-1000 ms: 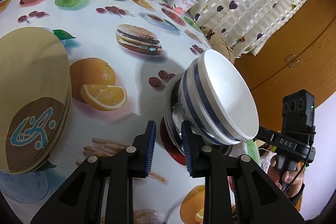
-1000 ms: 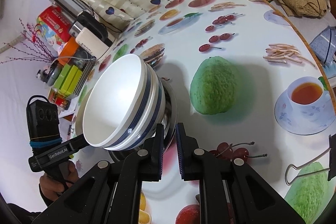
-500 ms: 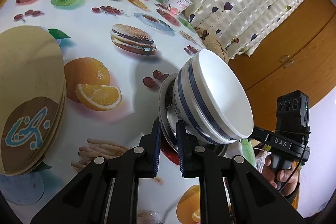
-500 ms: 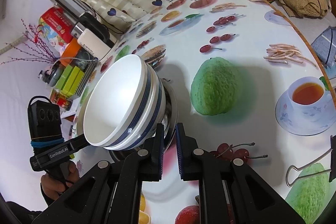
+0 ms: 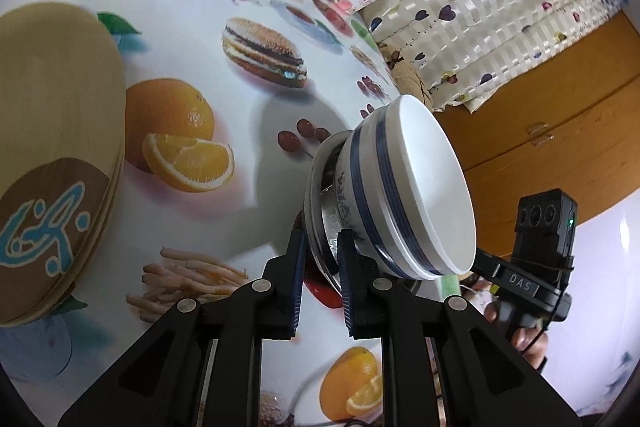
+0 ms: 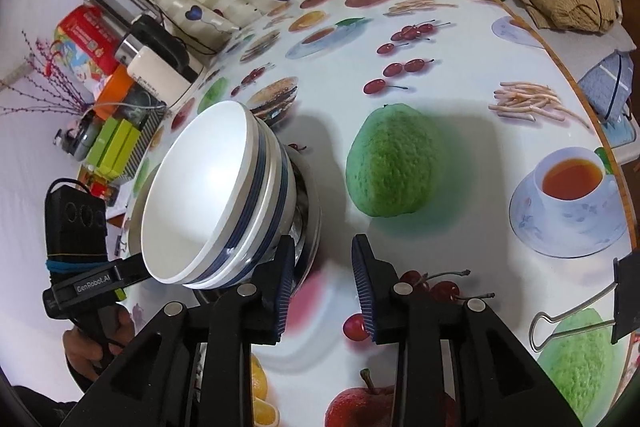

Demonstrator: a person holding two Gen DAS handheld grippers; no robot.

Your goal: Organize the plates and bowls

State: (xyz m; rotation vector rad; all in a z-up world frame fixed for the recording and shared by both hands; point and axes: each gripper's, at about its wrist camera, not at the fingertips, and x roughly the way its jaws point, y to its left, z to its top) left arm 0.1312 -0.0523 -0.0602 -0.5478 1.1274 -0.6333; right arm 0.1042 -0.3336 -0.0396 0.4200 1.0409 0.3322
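Two stacked bowls [image 5: 400, 187] sit with left jaws clamping the metal rim; right jaws apart beside.

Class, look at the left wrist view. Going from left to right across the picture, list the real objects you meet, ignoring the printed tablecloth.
Stack of wooden plates → stacked blue-striped bowls gripped at the metal dish by the left tool → right tool's camera block.

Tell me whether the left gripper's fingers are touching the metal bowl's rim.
Touching. The left wrist view shows the left gripper fingers pinching the metal bowl rim.
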